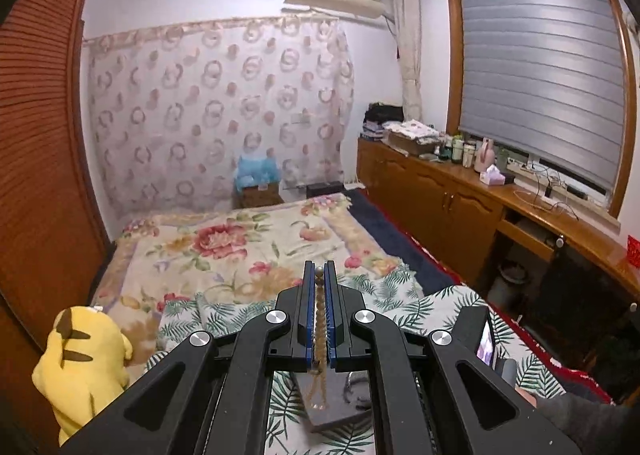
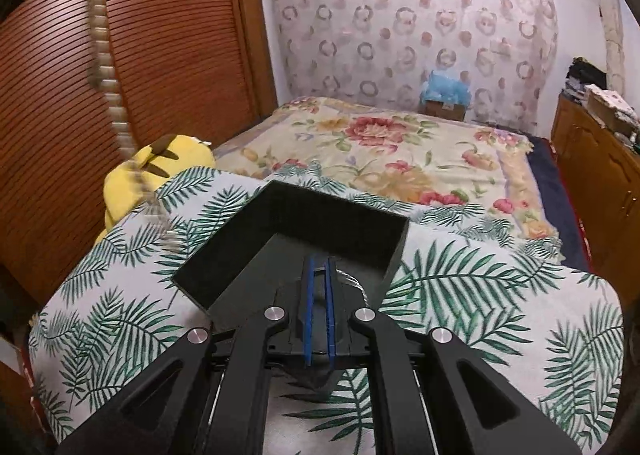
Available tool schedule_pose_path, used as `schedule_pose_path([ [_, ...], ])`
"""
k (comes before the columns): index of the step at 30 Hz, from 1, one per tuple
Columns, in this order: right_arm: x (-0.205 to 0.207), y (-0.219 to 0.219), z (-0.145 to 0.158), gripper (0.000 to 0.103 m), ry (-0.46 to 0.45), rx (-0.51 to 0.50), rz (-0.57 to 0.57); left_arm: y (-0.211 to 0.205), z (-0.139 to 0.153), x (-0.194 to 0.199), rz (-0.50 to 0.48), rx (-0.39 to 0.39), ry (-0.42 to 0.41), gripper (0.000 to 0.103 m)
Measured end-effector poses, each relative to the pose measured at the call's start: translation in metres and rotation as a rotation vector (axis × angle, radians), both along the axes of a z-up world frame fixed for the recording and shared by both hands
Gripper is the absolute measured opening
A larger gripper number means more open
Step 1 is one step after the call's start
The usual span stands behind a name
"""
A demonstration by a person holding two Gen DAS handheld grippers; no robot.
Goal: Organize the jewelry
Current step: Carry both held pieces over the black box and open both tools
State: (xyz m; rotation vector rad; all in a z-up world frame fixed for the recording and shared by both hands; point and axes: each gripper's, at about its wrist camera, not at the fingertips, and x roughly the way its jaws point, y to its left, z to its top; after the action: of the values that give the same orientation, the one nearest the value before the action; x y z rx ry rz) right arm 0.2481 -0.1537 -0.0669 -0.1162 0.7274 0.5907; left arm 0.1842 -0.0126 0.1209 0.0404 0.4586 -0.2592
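Above leaf-print cushion (image 2: 460,295): left gripper (image 1: 319,267) pinches bead necklace (image 1: 319,315), unboxed; right gripper (image 2: 319,261), jaws nearly together, grips box (image 2: 288,223) wall.

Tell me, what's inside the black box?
The black box shows only its dark lining. The right gripper covers the near corner, where a silvery chain peeks out.

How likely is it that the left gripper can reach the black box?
Probably yes. The black box is open-topped and seems to lie just under the left gripper, whose bead strand hangs over it. The right gripper over the box may crowd it.
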Motion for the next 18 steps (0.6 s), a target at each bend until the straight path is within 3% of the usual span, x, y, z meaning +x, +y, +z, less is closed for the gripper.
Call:
schedule_pose_path([
  [18,-0.063,-0.035,0.011,0.007,-0.077,0.025,0.004,-0.021,-0.071,0.040,0.010,0.045,0.133,0.004],
])
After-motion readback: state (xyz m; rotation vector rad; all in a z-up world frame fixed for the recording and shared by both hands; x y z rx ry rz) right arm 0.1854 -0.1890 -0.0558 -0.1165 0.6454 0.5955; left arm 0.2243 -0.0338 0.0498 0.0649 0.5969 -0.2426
